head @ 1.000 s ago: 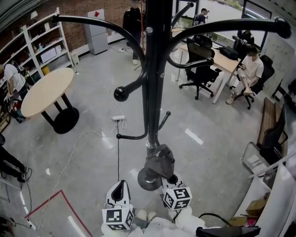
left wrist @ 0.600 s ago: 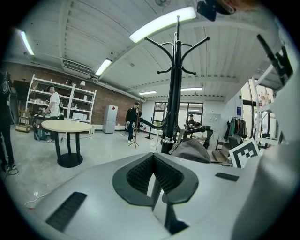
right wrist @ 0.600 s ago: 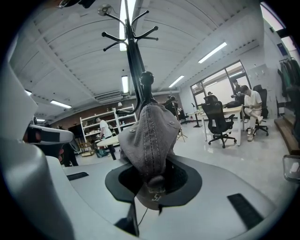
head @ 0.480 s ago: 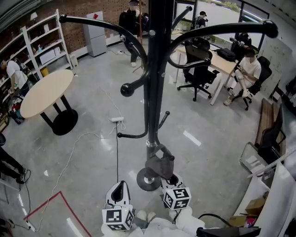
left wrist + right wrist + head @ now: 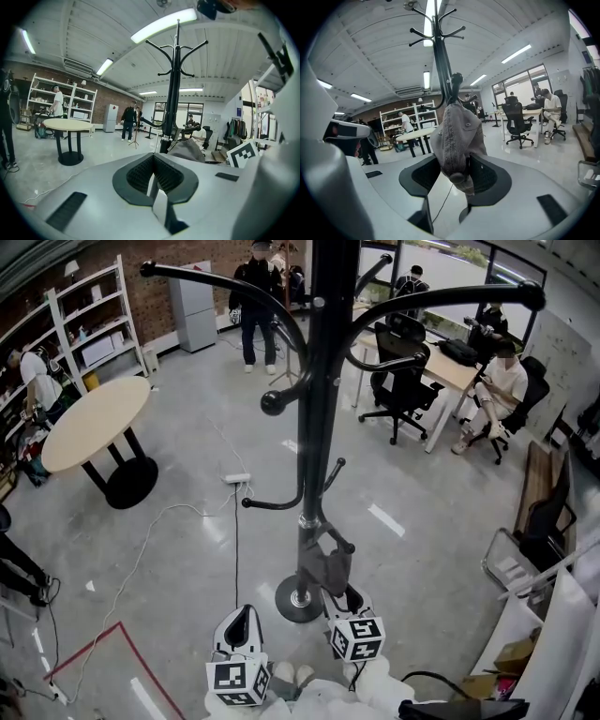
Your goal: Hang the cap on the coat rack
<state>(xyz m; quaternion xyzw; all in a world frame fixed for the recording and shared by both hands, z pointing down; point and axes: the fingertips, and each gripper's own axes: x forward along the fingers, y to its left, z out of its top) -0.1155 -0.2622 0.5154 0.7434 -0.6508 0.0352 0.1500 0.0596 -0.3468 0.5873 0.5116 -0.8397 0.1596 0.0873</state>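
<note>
R gripper (image 5: 456,177) jaws just opened wide, cap (image 5: 457,133) hanging btwn.

Grey cap (image 5: 330,566) hangs, apparently hooked, low on the black coat rack (image 5: 317,427).

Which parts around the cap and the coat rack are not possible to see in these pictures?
- Head view: the coat rack has its top cut off by the upper edge.
- Right gripper view: the cap covers the place where it rests on the hook. The right gripper has just been opening its jaws, with the cap between them.
- Left gripper view: the body of the left gripper hides the rack's base.
</note>
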